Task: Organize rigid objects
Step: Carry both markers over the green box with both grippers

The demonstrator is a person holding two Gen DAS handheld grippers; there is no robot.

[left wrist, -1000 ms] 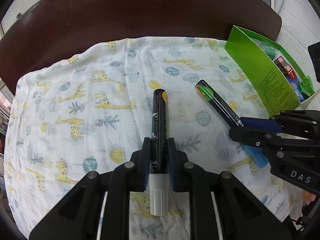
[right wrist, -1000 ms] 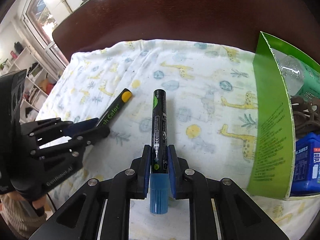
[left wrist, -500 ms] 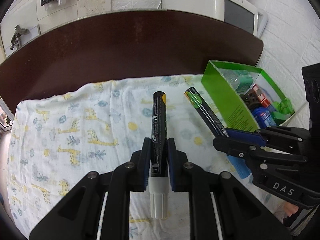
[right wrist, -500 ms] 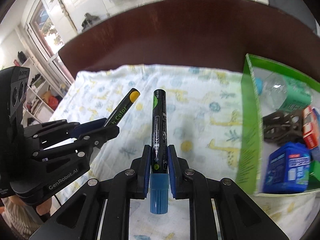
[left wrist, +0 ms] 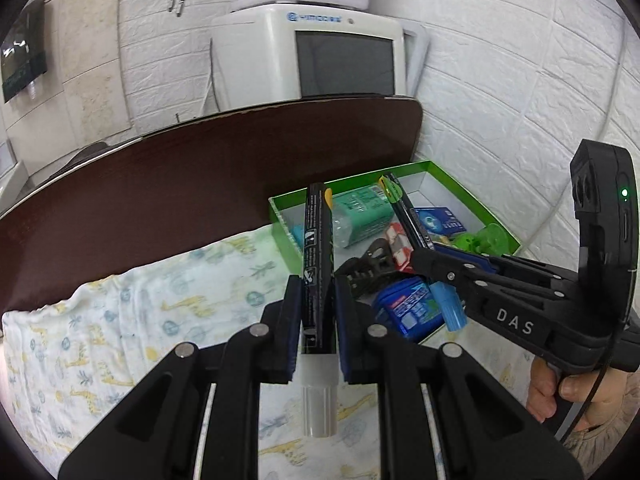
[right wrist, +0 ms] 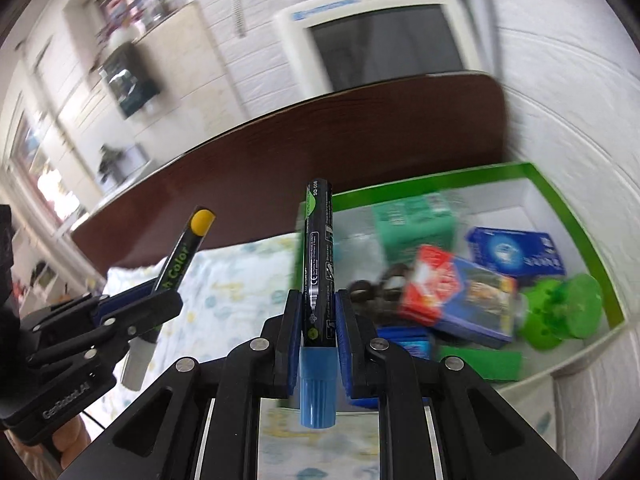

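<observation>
Giraffe cloth (left wrist: 120, 320) below; left claw (left wrist: 316, 320) clamped on white-capped marker (left wrist: 318, 264), right claw (right wrist: 316, 340) clamped on blue-capped marker (right wrist: 317, 264).

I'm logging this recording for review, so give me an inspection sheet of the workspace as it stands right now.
Surface: dark wooden table, partly covered by a giraffe-print cloth.
Job's things: yellow-tipped marker with a white cap; green-tipped marker with a blue cap; both held in the air near the green box.
Clutter: the box holds a green bottle, blue packs, a red-and-blue pack, a dark hair clip and a green plastic piece.
Grippers: left gripper shut on the yellow-tipped marker; right gripper shut on the green-tipped marker.
Cables: a thin black cable by the right hand.
Surroundings: old white monitor, white brick wall.
</observation>
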